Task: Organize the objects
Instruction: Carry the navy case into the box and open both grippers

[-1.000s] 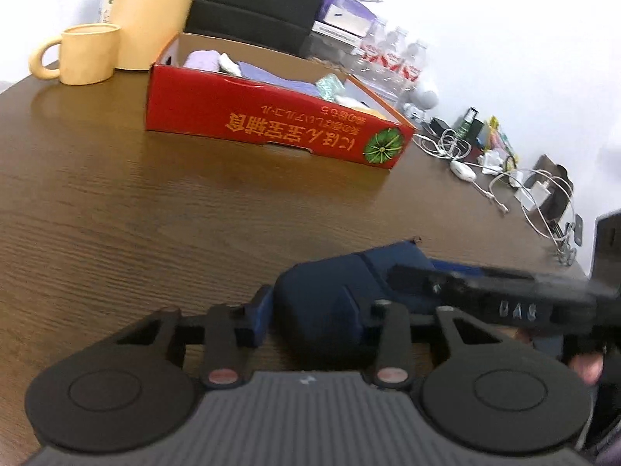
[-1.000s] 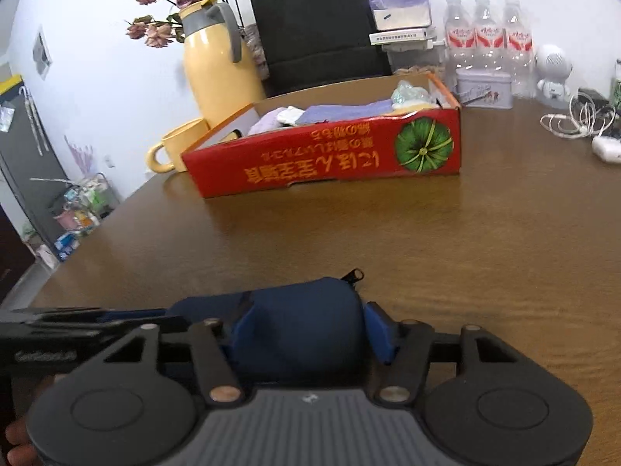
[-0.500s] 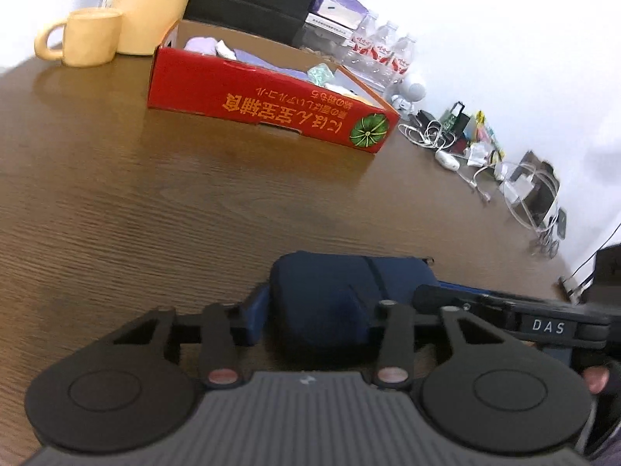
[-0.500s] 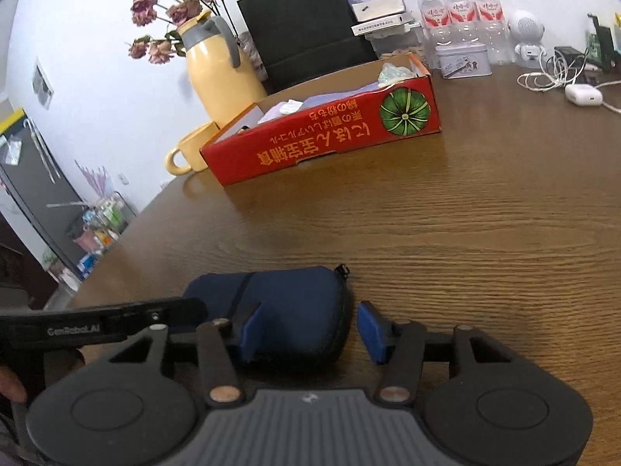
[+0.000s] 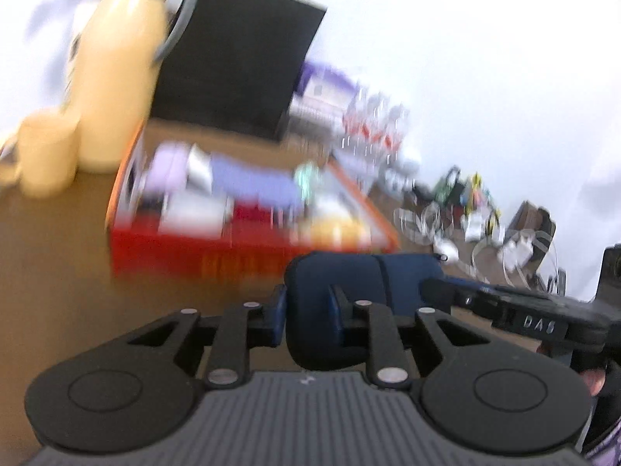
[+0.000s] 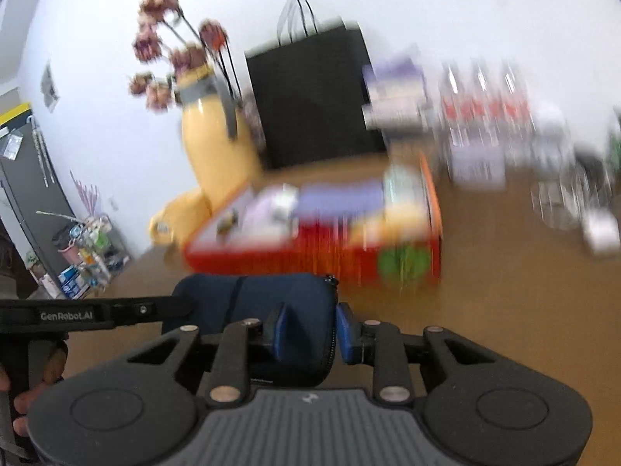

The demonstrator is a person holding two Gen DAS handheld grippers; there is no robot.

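The brown bench point(image 6: 524, 291) is carrying, at its far side, a red cardboard box point(image 5: 240, 248) already part-filled with folded cloths and small packets, with a yellow jug point(image 5: 116, 77), a yellow mug point(image 5: 42, 159) and a black paper bag point(image 6: 310, 101) standing behind it; the background is blurring, so finer detail there cannot be told. In the foreground a dark blue zipped pouch point(image 6: 252, 299) is hanging between the two tools, apparently clear of the bench and just short of the box's near wall. The left tool point(image 5: 306, 310) is pinching one end of the pouch, its jaws closing on the fabric, which is bulging between the blue pads point(image 5: 277, 314). The right tool point(image 6: 308, 330) is clamping the other end, by the zip pull, its jaws likewise closing with the pouch filling the gap. Each tool is appearing at the side of the other's view. The step in hand is judged to be the carrying of the pouch to the box. Doing it well is calling for both hands travelling at one pace and one height, so the soft pouch is neither stretching nor sagging, for clearing the box's near wall before lowering, and for choosing a free patch among the contents before letting go.
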